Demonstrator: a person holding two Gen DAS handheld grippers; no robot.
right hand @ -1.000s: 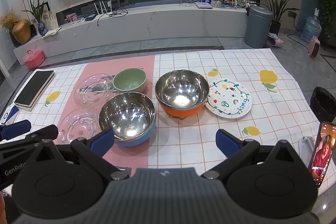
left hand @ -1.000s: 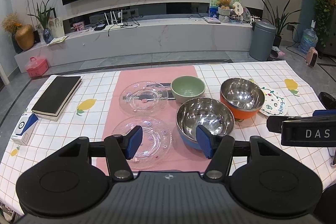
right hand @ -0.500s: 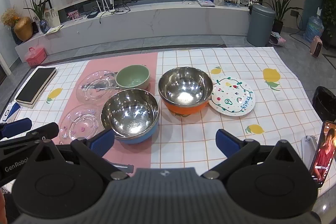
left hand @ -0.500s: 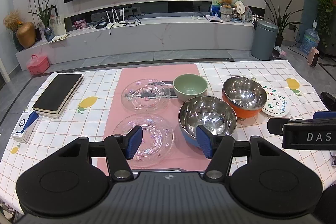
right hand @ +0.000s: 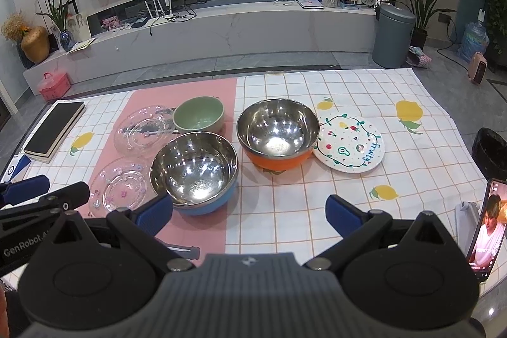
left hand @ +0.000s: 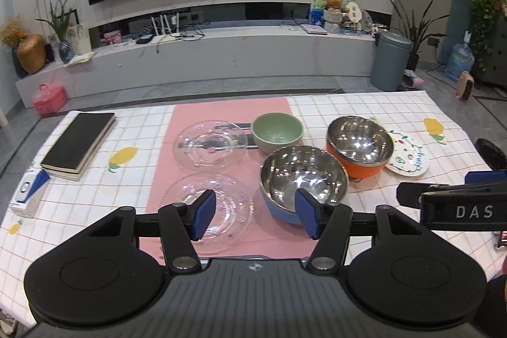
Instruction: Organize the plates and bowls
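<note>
Both hand-held grippers are held above the near edge of the table, nothing between their blue pads. Left gripper point(left hand: 255, 217) is spread moderately; right gripper point(right hand: 250, 213) is spread wide.

All dishes are round and set rim up, so no long axis is shown. On the pink runner point(left hand: 221, 113), two clear, ribbed glass plates lie flat: the near glass plate point(left hand: 221, 205) at 6 o'clock of the far glass plate point(left hand: 210, 144). A matte green bowl point(left hand: 277, 132) stands at 3 o'clock of the far plate. A polished steel bowl with a blue shell point(right hand: 194, 171) sits at 6 o'clock of the green one, and a steel bowl with an orange shell point(right hand: 278, 132) at its 2 o'clock. A white painted plate point(right hand: 350, 146) lettered "Fruity" is tucked just beside the orange bowl at 3 o'clock.

Only the right view shows a lit phone point(right hand: 486, 224) at the far right; the black book point(left hand: 79, 144) is seen whole only in the left view.
</note>
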